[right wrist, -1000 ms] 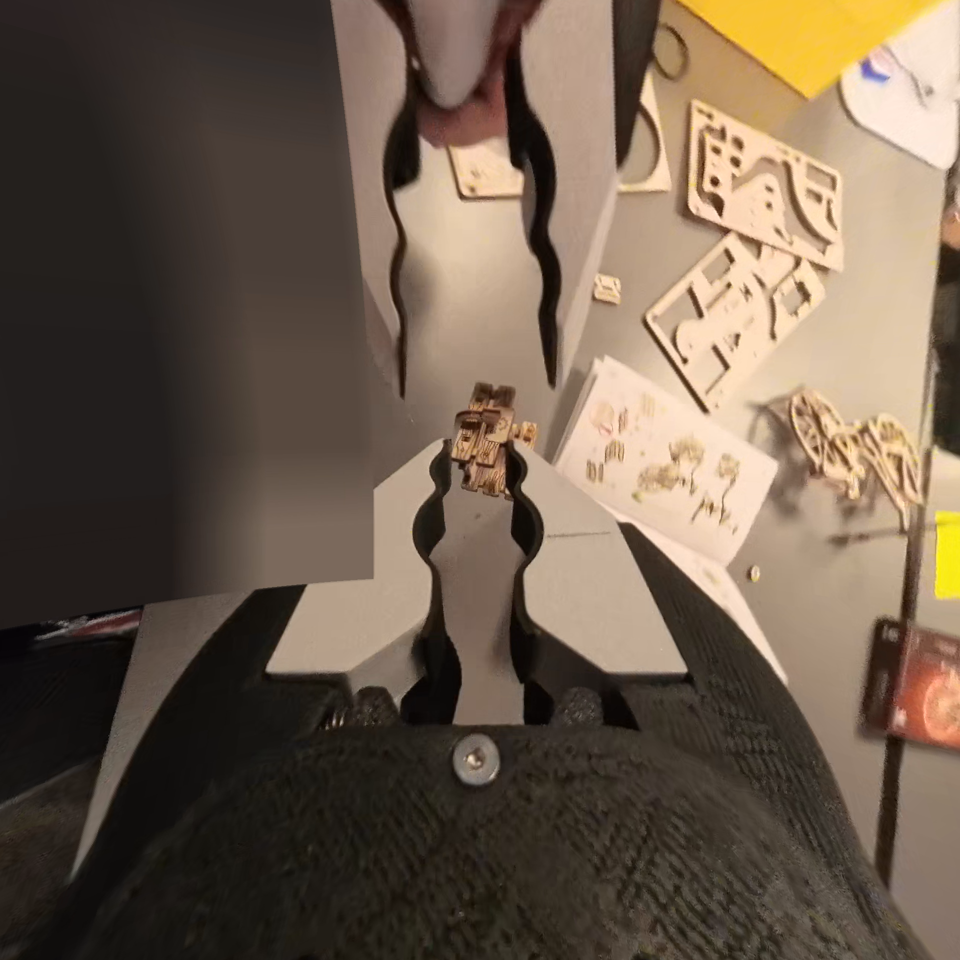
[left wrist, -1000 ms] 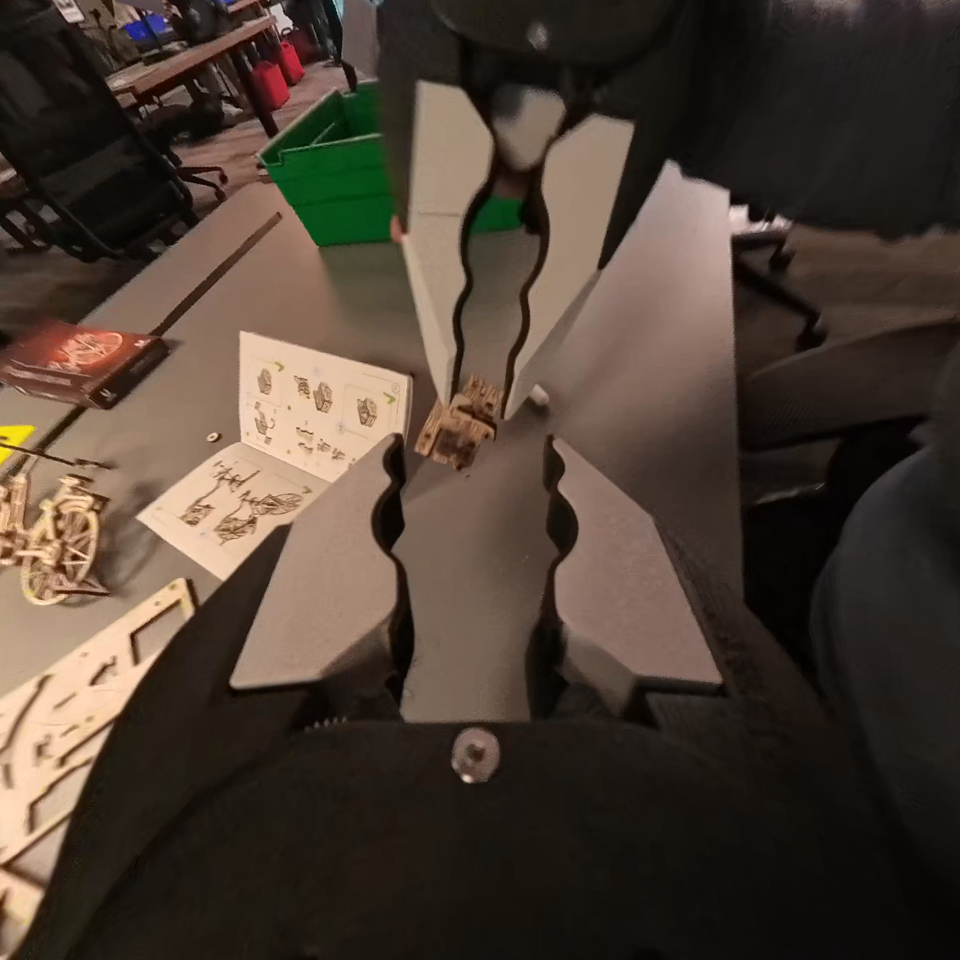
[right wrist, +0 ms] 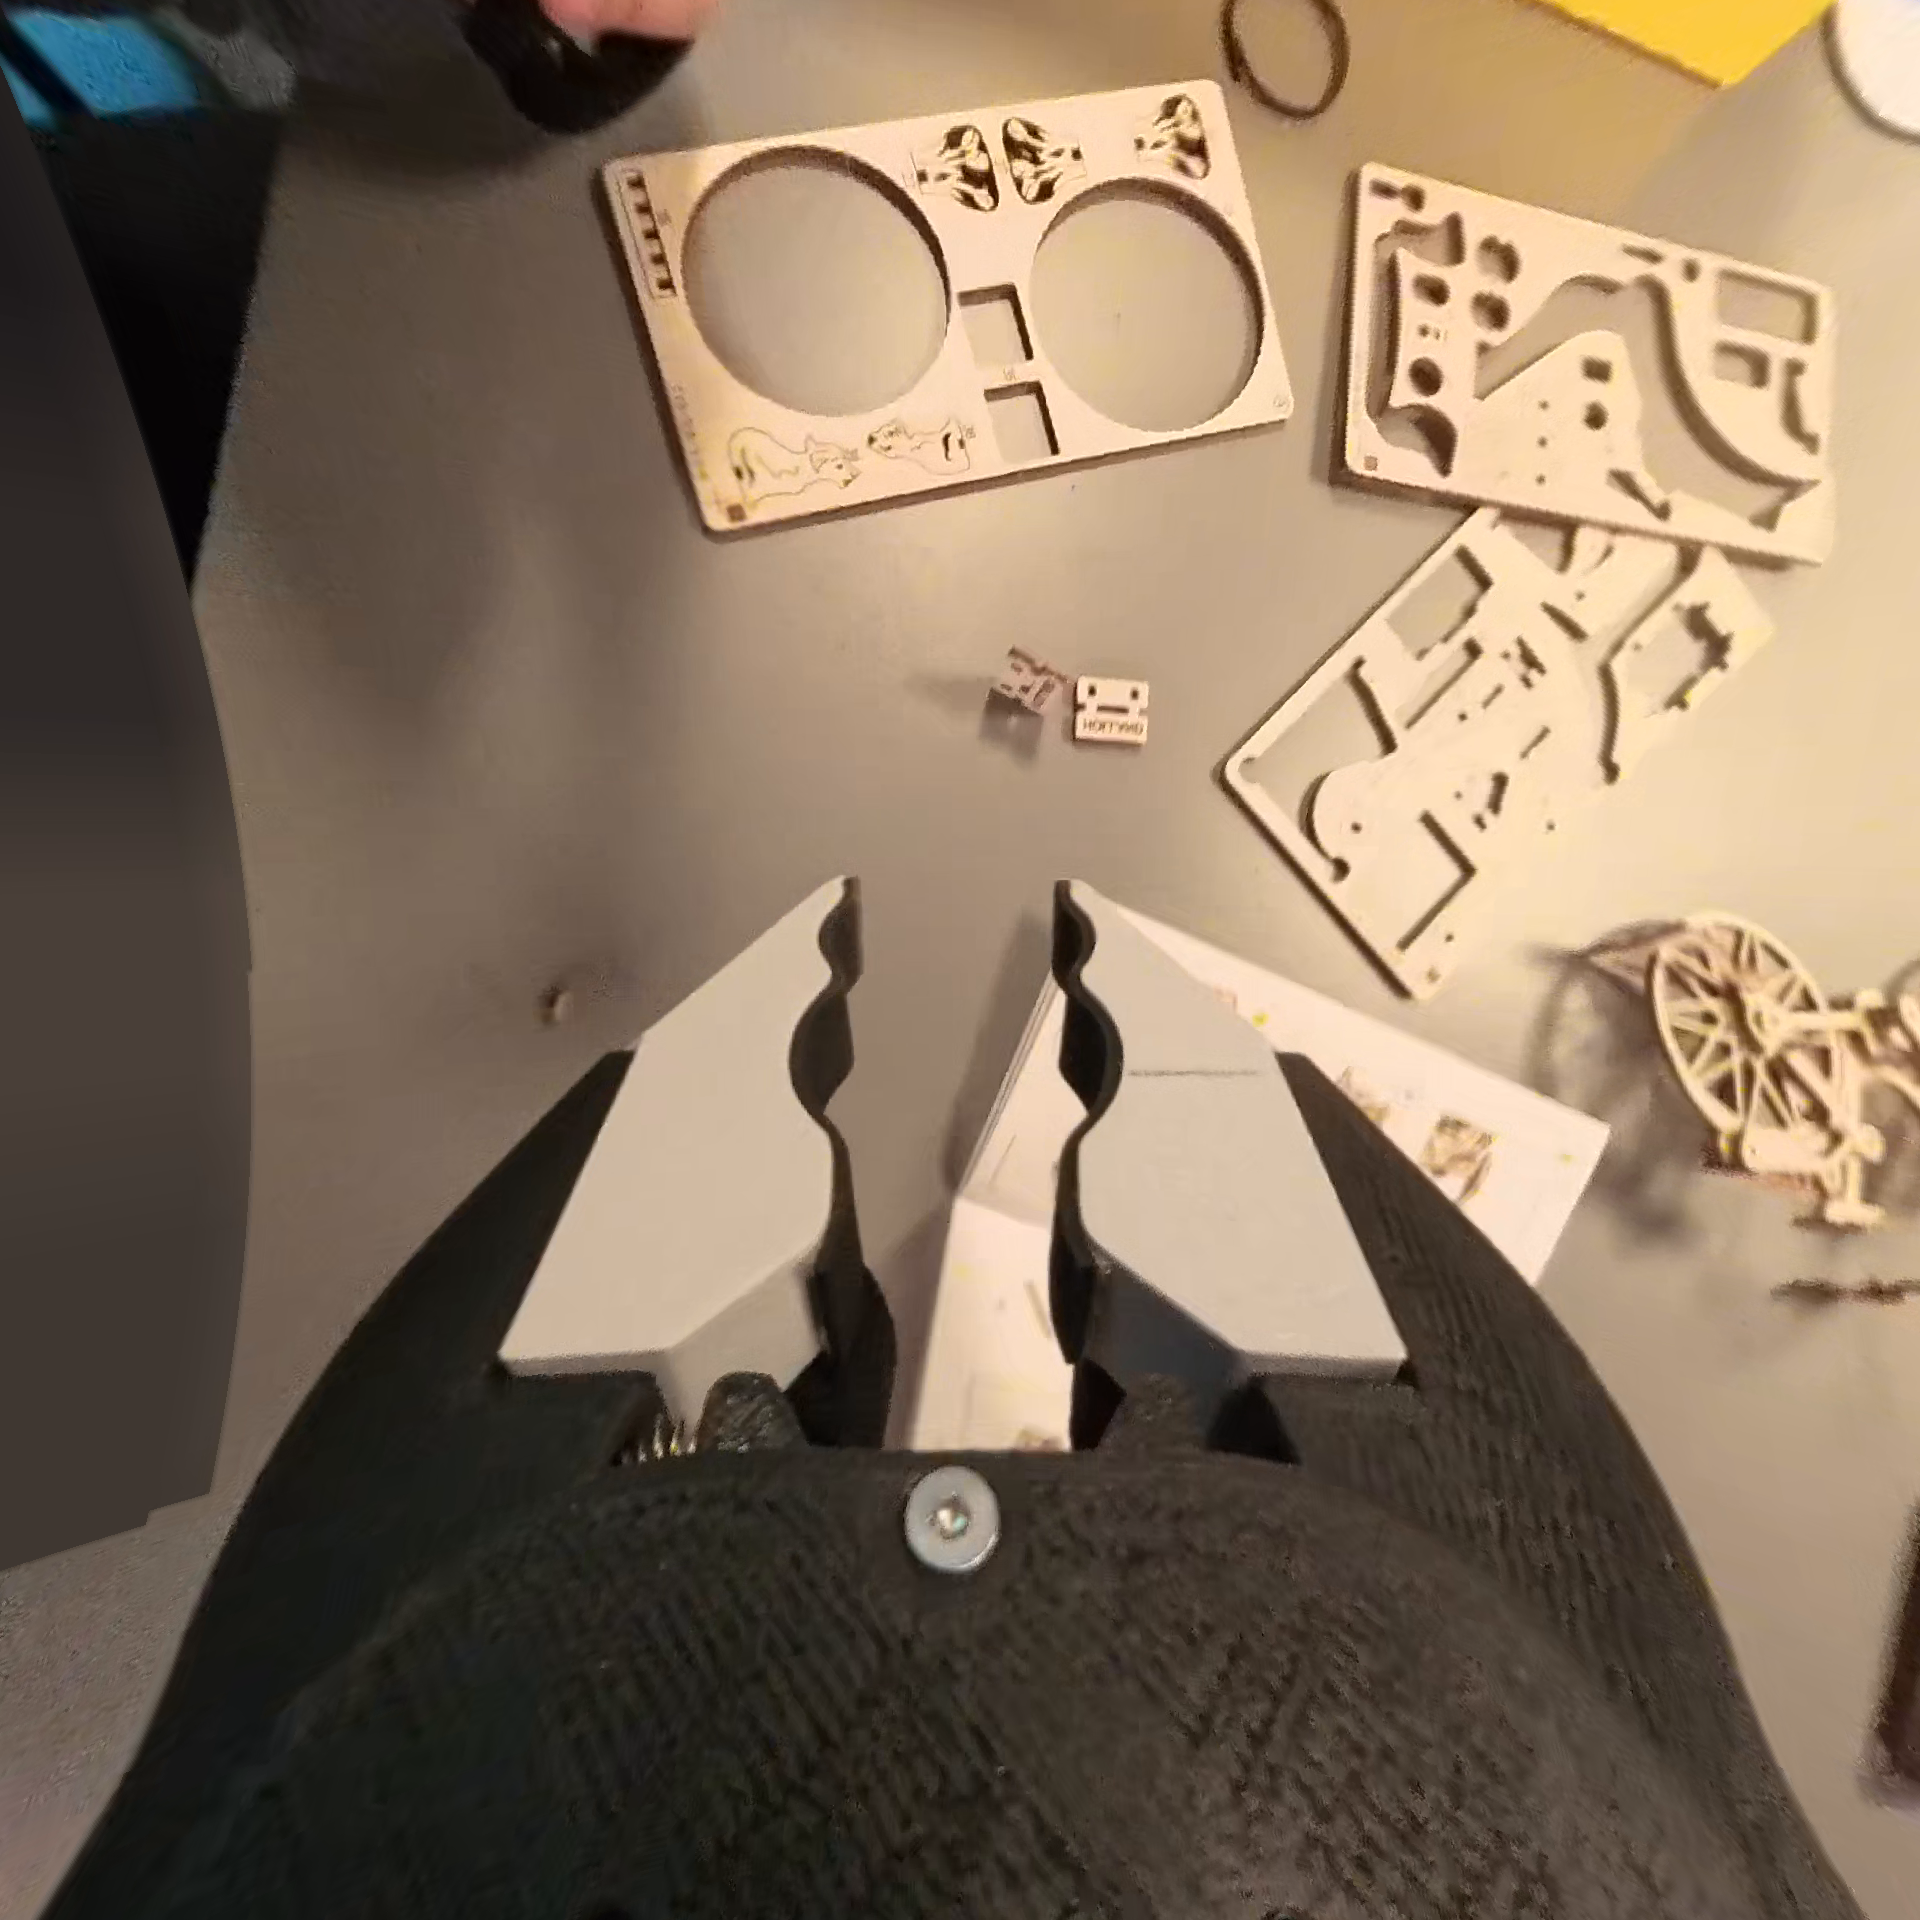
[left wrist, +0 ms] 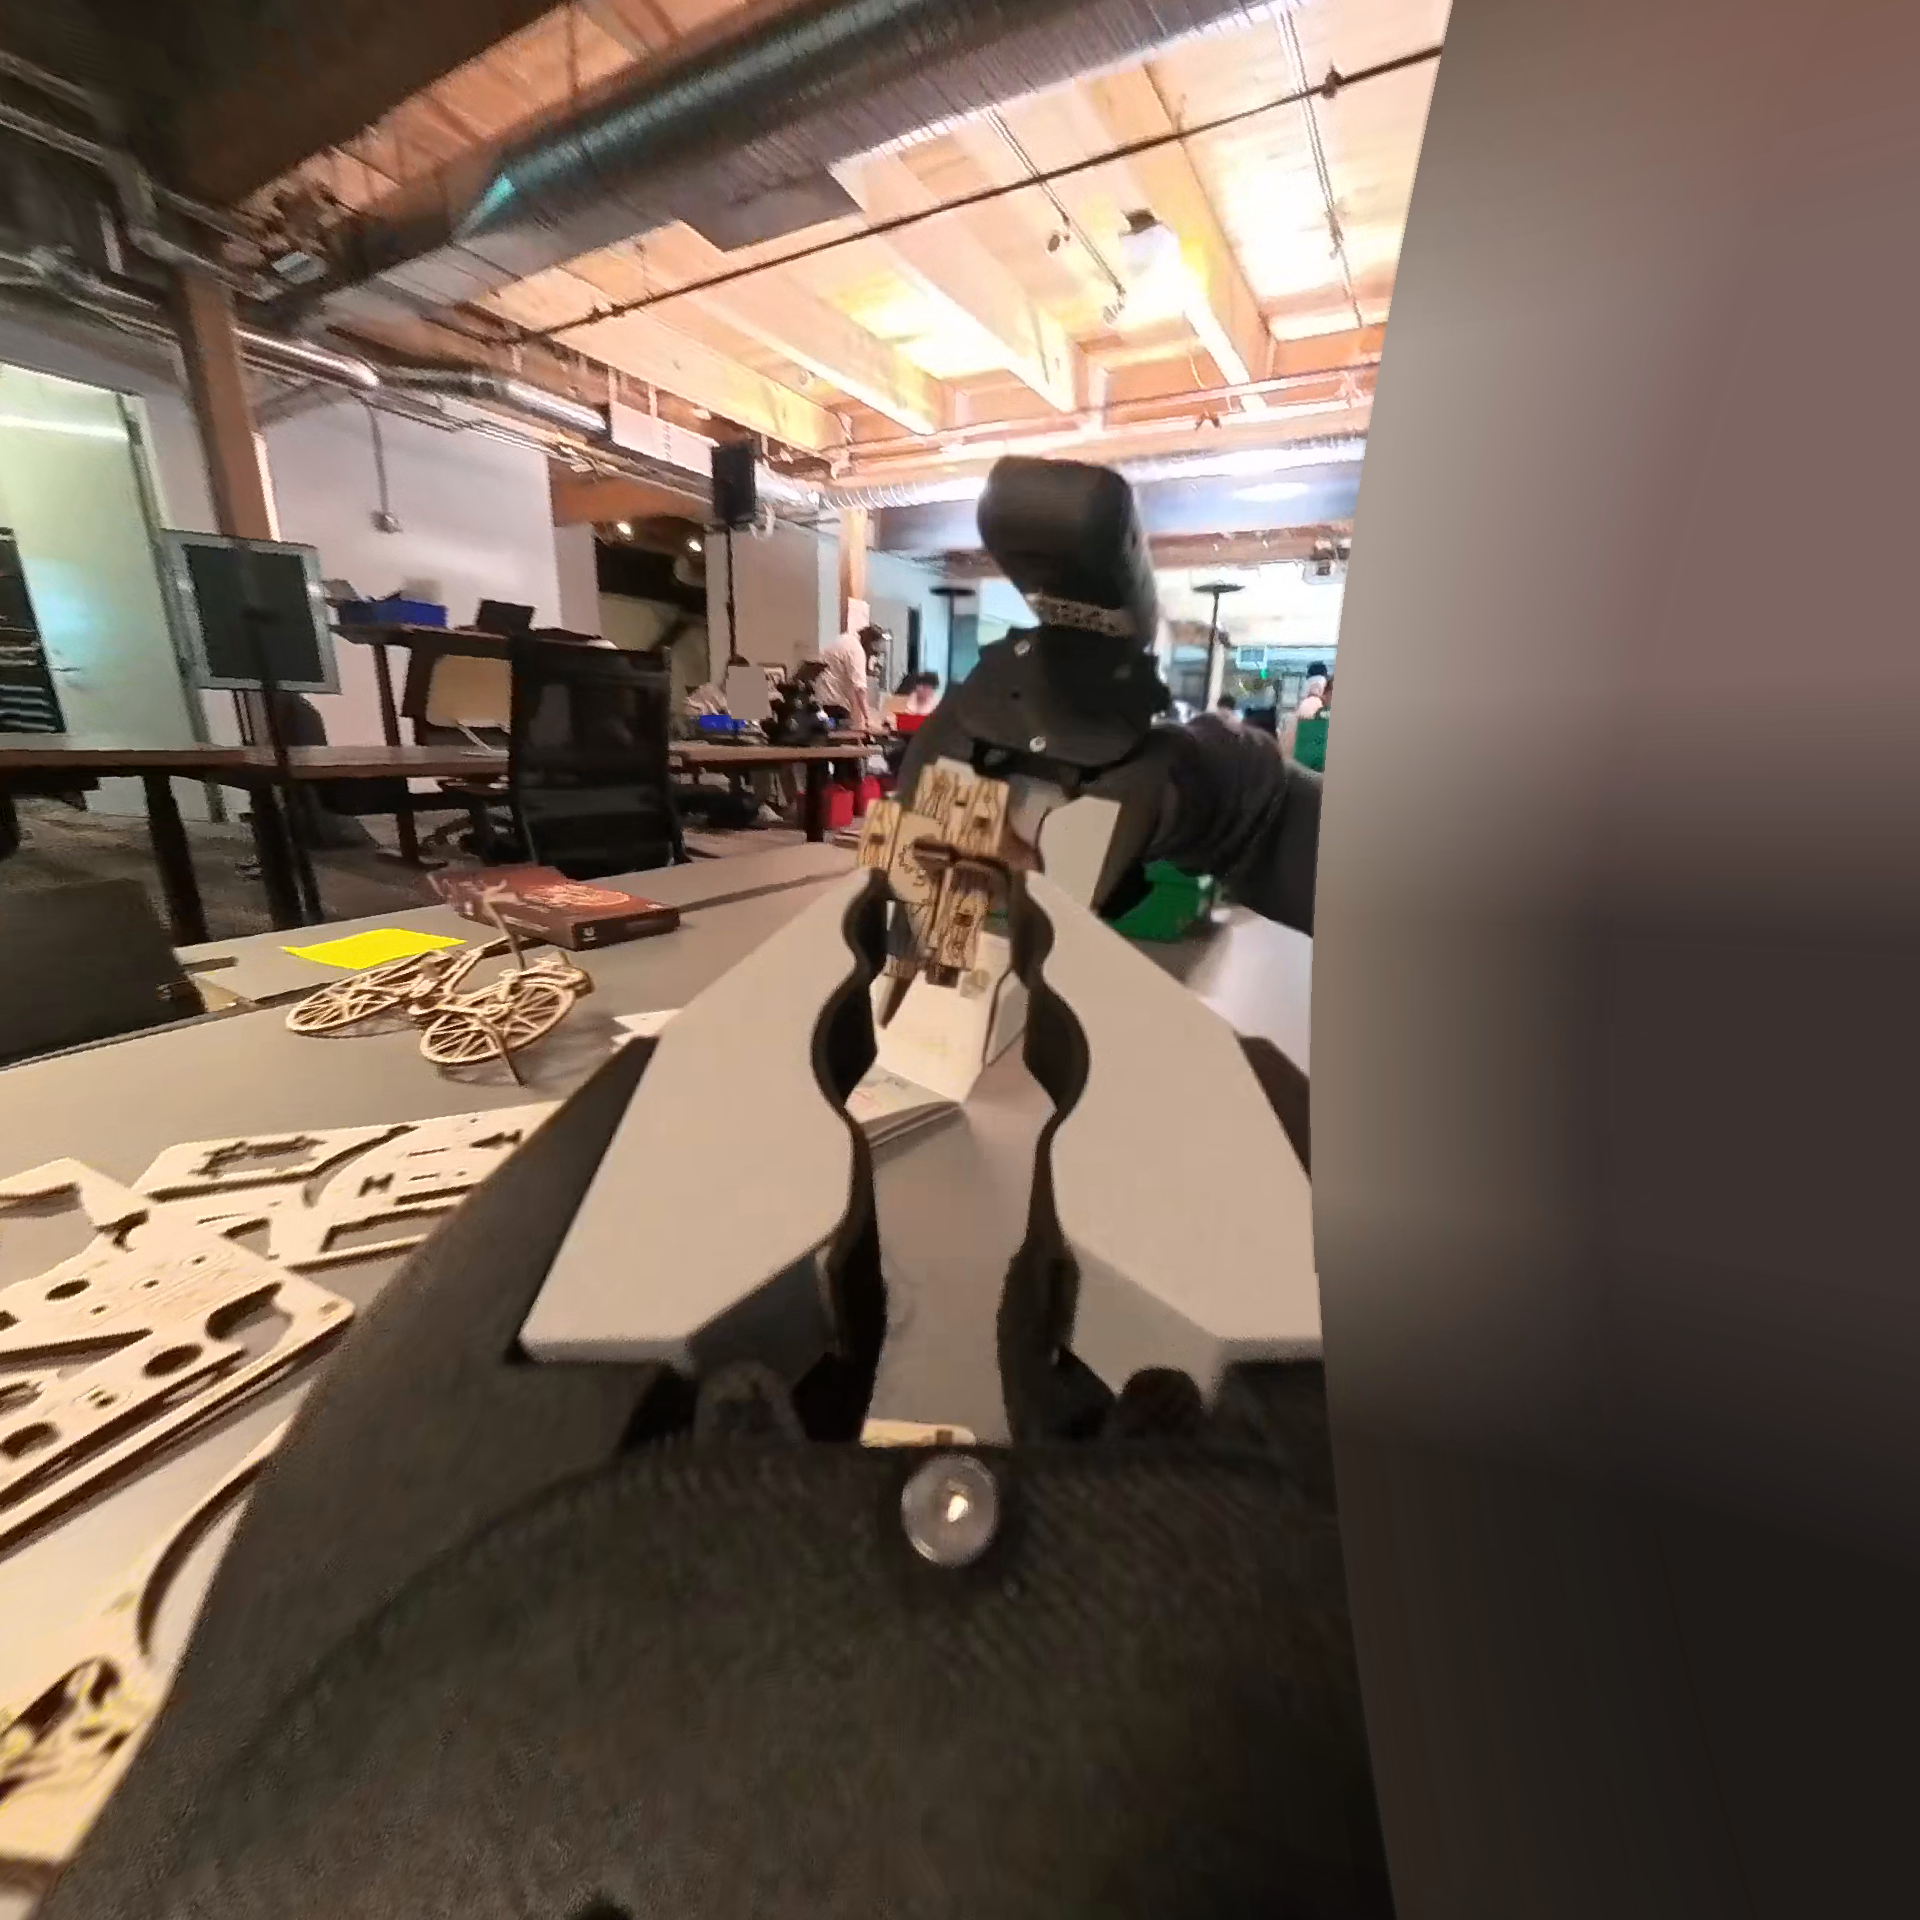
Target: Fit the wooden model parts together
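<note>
Left gripper point(left wrist: 948, 894) of mine points level across the table point(left wrist: 312, 1070), pinching the wooden model assembly point(left wrist: 940, 868) aloft. Right gripper point(right wrist: 956, 904) tilts downward, spread and empty.

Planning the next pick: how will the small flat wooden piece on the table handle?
The small flat wooden piece is probably very light and thin, lying flat on the table, so hard to get the fingers under. It will likely slide if nudged, and its thin notched edges may snap under a hard squeeze.

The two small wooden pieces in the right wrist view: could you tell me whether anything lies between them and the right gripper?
Nothing visible does: the right gripper is open and empty, and only bare table shows between its tips and the two small wooden pieces.
</note>
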Demonstrator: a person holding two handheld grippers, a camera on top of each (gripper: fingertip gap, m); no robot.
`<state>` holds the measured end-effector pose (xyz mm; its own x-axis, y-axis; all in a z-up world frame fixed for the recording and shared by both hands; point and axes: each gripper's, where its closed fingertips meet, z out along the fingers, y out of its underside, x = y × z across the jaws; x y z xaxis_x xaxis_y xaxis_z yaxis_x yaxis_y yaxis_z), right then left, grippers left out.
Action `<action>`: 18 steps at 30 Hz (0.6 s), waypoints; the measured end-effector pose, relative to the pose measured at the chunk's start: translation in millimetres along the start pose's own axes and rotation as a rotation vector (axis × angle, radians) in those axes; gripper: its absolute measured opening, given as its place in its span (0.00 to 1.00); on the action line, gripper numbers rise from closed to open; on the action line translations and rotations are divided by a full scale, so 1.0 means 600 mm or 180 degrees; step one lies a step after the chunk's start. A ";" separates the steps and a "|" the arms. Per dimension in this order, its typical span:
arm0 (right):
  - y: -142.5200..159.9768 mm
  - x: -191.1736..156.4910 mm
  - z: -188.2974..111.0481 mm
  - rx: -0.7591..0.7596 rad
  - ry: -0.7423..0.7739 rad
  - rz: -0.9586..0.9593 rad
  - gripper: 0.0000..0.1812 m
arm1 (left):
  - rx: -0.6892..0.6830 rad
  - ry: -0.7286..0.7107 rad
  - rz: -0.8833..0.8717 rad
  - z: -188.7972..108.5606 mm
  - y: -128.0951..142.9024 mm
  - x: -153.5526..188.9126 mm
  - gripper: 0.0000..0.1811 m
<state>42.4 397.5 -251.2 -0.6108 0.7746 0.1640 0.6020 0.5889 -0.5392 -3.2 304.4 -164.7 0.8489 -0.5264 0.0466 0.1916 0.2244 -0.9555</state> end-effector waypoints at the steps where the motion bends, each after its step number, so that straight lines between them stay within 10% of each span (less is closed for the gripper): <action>1: -0.006 0.008 0.013 -0.0066 -0.0068 -0.0041 0.20 | 0.0059 -0.0048 -0.0035 -0.005 0.000 -0.006 0.12; 9: -0.029 0.023 0.092 -0.0467 -0.0771 0.0332 0.20 | 0.0158 -0.0243 -0.0036 -0.018 -0.002 -0.024 0.12; 18: -0.027 0.020 0.121 -0.0303 -0.0378 0.0730 0.16 | 0.0101 -0.0211 -0.0115 -0.015 0.005 -0.028 0.12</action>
<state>-12.0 380.4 -300.7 -0.5056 0.8611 -0.0544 0.7737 0.4246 -0.4702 -21.3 306.4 -170.7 0.8717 -0.4794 0.1012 0.2374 0.2325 -0.9432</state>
